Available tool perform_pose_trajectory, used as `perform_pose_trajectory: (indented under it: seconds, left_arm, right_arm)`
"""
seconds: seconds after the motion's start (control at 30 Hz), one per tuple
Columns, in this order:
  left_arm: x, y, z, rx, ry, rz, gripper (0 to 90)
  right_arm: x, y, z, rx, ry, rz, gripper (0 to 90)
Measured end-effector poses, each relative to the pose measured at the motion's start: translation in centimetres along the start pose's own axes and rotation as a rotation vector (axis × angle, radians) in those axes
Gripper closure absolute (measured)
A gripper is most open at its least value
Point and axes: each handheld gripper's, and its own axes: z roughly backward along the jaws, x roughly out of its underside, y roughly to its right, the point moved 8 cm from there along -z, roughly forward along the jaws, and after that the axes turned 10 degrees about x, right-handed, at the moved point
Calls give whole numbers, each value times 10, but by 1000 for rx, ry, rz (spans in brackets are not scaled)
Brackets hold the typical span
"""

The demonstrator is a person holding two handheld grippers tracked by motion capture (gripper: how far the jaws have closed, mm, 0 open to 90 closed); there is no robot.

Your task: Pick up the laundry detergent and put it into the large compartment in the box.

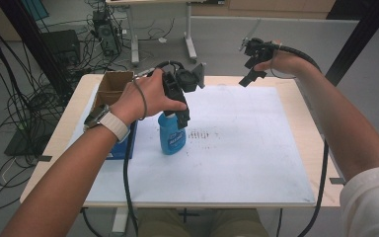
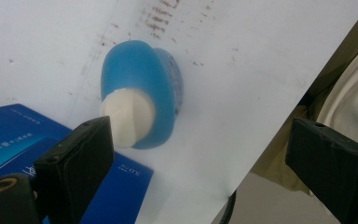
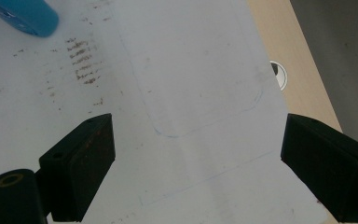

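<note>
The blue bottle (image 1: 171,134) stands upright on the white mat (image 1: 246,148), just beside the blue box (image 2: 37,154) and touching nothing else. The left gripper (image 1: 181,106) is held directly above the bottle, jaws spread wide and empty. The right gripper (image 1: 254,63) is held well apart from the bottle, beyond its far side, jaws likewise wide and empty. The bottle is judged light, rigid and smooth, hence slippery. A hold is best taken at the white cap (image 2: 127,119) or across the narrow shoulder below it.
</note>
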Motion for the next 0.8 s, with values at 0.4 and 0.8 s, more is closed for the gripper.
perform_pose_trajectory:
  seconds: [0.4,0.8]
  left_arm:
    - [-3,-6,-2,0,15,3,82]
    - [-4,-19,-7,0,33,55,91]
  right_arm:
    - [0,0,1,2,-1,-2,97]
    - [1,-1,1,1,-4,-4,97]
